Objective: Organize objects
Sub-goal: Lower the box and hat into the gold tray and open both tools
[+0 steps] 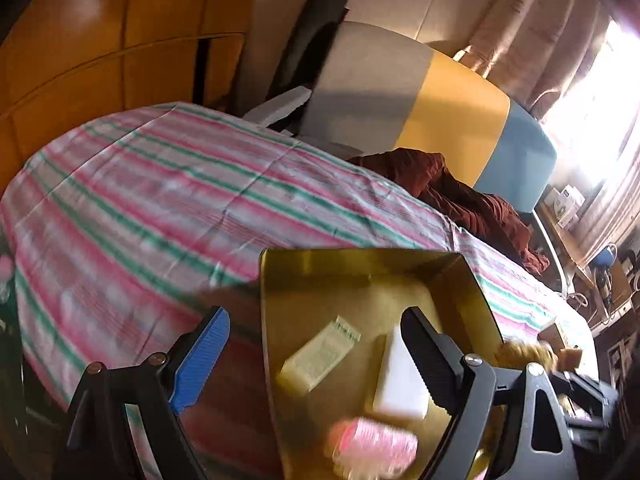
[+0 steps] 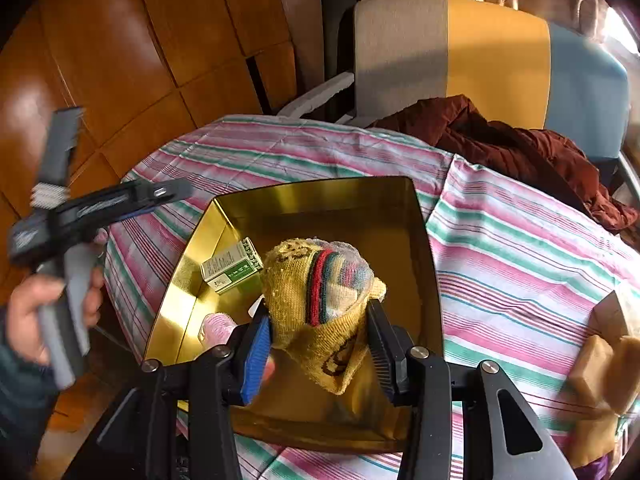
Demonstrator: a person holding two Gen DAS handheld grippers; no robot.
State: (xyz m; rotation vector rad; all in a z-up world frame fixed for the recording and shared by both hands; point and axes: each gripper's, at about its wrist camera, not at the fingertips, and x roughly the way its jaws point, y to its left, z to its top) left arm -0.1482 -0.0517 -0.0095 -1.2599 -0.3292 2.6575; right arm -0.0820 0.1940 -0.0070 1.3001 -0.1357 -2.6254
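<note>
A gold tin box (image 2: pixel 240 208) (image 1: pixel 280 280) sits on the striped bedspread. Inside lie a green-and-white carton (image 2: pixel 232 266) (image 1: pixel 320 354), a white block (image 1: pixel 396 376) and a pink ribbed item (image 1: pixel 372 446) (image 2: pixel 218 326). My right gripper (image 2: pixel 320 344) is shut on a yellow knitted sock with coloured stripes (image 2: pixel 324 292), held over the box. My left gripper (image 1: pixel 316 348) is open and empty over the box's left wall; it also shows in the right wrist view (image 2: pixel 120 200), at the left, held by a hand.
The striped bedspread (image 1: pixel 160 184) covers the surface. A maroon jacket (image 2: pixel 520 148) lies at the far side before a grey, yellow and blue headboard (image 2: pixel 480 52). Tan blocks (image 2: pixel 600 360) lie at the right. Wooden cupboard doors (image 2: pixel 120 40) stand behind.
</note>
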